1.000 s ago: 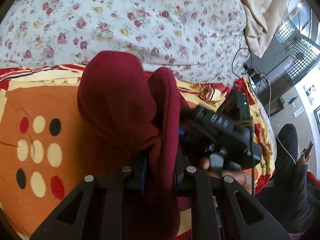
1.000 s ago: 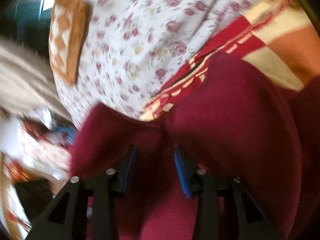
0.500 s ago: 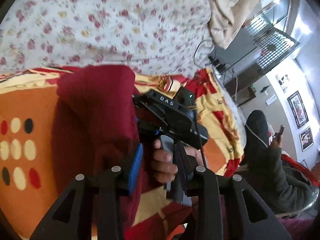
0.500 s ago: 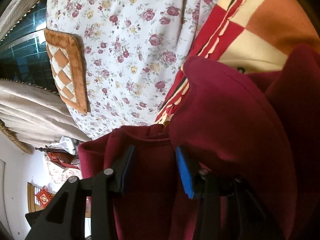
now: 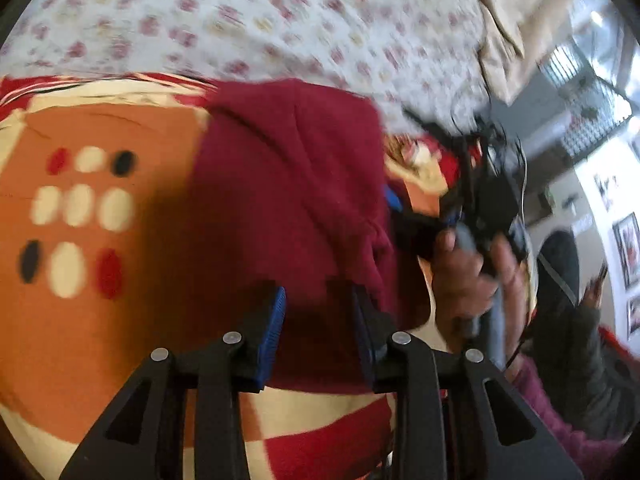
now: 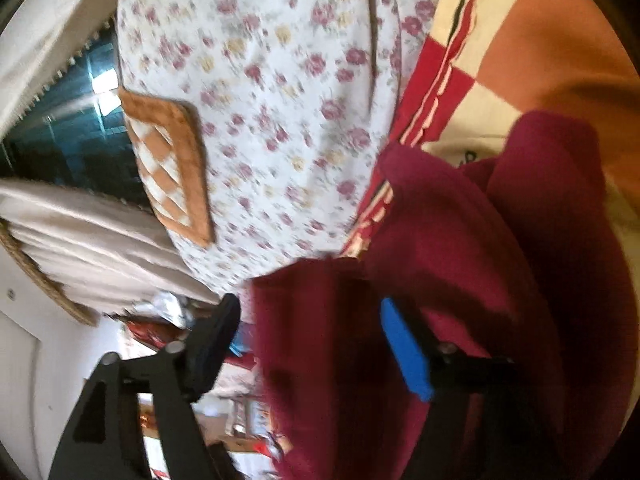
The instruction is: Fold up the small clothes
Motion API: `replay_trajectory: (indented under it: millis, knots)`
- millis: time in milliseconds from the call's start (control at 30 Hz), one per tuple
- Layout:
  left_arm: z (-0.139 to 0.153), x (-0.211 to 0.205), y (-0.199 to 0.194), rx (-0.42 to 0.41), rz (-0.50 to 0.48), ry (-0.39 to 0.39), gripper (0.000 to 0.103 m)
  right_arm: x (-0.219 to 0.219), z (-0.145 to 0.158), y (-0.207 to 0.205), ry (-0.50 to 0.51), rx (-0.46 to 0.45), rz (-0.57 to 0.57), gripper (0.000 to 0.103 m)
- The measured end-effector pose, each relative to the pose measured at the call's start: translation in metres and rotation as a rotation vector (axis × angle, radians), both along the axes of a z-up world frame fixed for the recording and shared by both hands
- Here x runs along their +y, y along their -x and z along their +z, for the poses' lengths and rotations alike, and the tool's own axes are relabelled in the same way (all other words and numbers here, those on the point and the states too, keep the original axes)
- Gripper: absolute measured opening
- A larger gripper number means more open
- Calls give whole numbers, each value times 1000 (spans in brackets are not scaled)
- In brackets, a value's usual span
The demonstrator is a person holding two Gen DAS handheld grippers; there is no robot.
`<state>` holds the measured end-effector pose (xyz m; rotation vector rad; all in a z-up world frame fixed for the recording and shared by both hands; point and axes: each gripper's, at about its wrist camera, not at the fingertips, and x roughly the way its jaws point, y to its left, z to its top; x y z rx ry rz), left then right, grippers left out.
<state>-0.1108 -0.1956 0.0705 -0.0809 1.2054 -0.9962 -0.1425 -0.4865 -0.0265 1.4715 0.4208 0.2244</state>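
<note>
Now that both my grippers have let go, the left gripper [image 5: 318, 320] and the right gripper [image 6: 310, 344] stand spread apart and holding nothing, so the maroon garment [image 5: 288, 184] lies folded on the bed's patterned blanket [image 5: 80, 300], this fold probably done, though blur hides detail.

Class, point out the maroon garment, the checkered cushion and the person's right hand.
maroon garment [image 5: 288, 184], left wrist view, upper folded panel.
checkered cushion [image 6: 168, 168], right wrist view, centre.
right hand [image 5: 464, 280], left wrist view, knuckles.

Matt, fuzzy maroon cloth garment [image 5: 288, 184]
</note>
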Motion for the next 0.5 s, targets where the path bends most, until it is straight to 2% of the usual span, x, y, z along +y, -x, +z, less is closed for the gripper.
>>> replay_trajectory:
  millis: [100, 233, 333, 367, 400, 433, 467, 500]
  knots:
    - [-8, -14, 10, -26, -17, -27, 22, 3, 7, -5, 72, 34, 66, 82]
    - [-10, -8, 6, 6, -7, 6, 22, 26, 24, -25, 317, 154, 221, 82]
    - [-11, -1, 8, 18, 0, 12, 22, 46, 29, -37, 475, 223, 292, 80]
    - [-10, -1, 8, 16, 2, 10, 22, 54, 33, -41, 552, 240, 308, 71]
    - [-7, -1, 9, 11, 4, 6, 22, 60, 36, -42, 604, 249, 321, 50]
    - [-3, 0, 10, 5, 5, 5, 22, 65, 38, -43, 656, 258, 341, 37]
    - [2, 1, 10, -4, 3, 10, 22, 70, 43, -42, 713, 253, 357, 25]
    - [12, 3, 10, -23, 1, 24, 22, 71, 47, -41, 741, 247, 355, 21]
